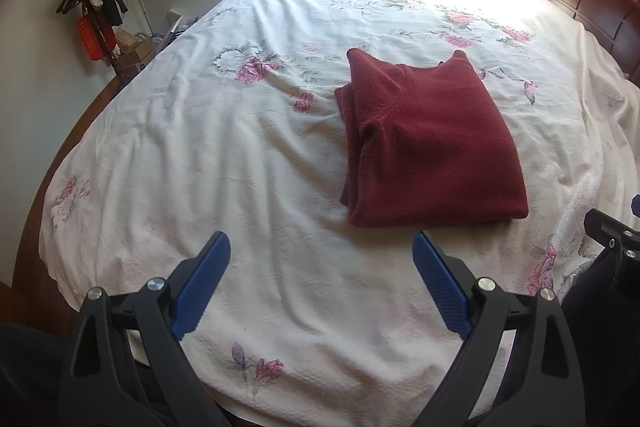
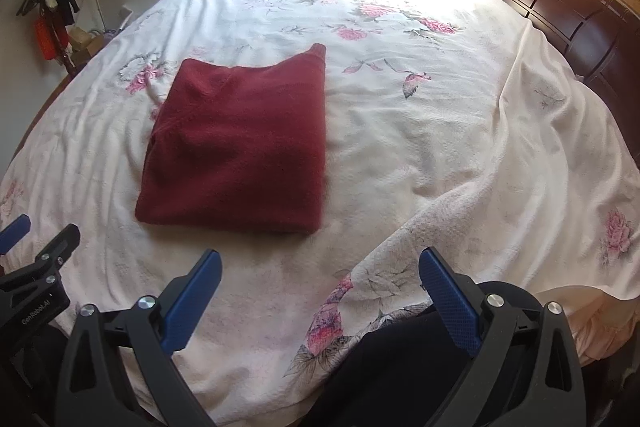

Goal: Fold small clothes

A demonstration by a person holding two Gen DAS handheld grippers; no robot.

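**Inspector:** Maroon fleece garment (image 1: pixel 430 143) lies folded on the bed (image 1: pixel 224 155), centre-right in the left wrist view, centre-left in the right. Left tool (image 1: pixel 321 247) and right tool (image 2: pixel 320 265) both hang released, jaws wide, near its front edge, touching nothing.

**Clerk:** Risks?

**Inspector:** Layers gape at the garment's left edge; a careless pinch there would likely drag the stack apart. The rumpled bedspread could snag too.

**Clerk:** Unclear?

**Inspector:** Window glare bleaches the upper frame. Sleeves are tucked unseen. Dark cloth (image 2: pixel 400 363) at the lower edge is unidentifiable.
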